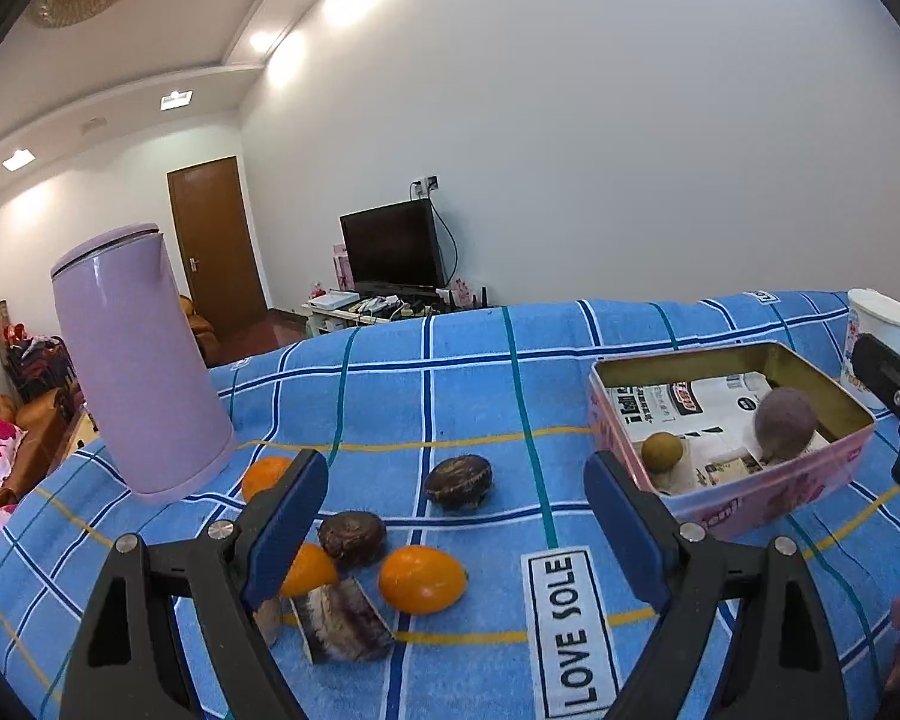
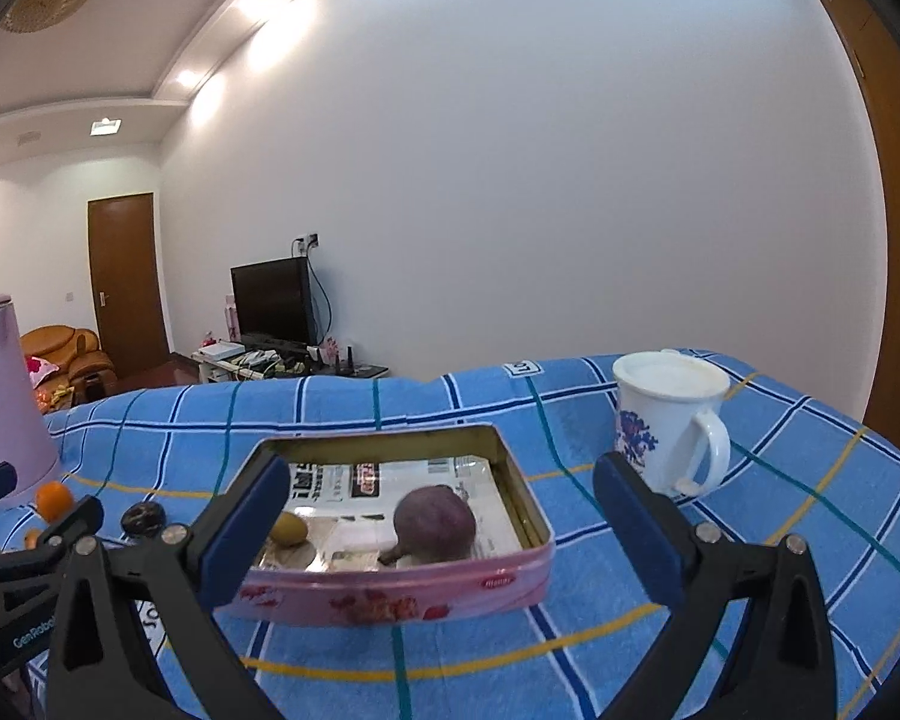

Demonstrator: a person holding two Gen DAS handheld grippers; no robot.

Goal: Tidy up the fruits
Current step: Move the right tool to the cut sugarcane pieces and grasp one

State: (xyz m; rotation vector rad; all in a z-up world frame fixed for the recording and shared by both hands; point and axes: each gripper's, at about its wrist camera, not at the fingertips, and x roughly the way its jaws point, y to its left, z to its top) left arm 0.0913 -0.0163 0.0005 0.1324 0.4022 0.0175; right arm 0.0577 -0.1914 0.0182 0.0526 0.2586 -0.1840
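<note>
On the blue checked cloth point(image 1: 486, 396) sits a pink tin point(image 2: 402, 591), lined with printed paper. Inside it lie a purple fruit point(image 2: 435, 525) toward the middle and a small yellow-green fruit point(image 2: 288, 528) at its left side, the two apart.

Left gripper point(image 1: 456, 531): jaws spread wide, holding nothing, hovering over the loose fruit left of the tin. Noted there — one orange fruit point(image 1: 423, 579) between the fingers, a second orange fruit point(image 1: 309, 570) partly hidden behind the left finger, a third orange fruit point(image 1: 264, 474) near the base of the lilac kettle point(image 1: 138, 360). Two dark brown round fruits point(image 1: 459, 480) lie among them, the nearer one touching the second orange. A cut purple-and-white piece point(image 1: 345, 624) rests nearest the camera.

Right gripper point(image 2: 441, 531): jaws likewise wide apart, empty, facing the tin from its near side. A white lidded mug point(image 2: 669, 417) with blue pattern stands right of the tin — apart from it.
</note>
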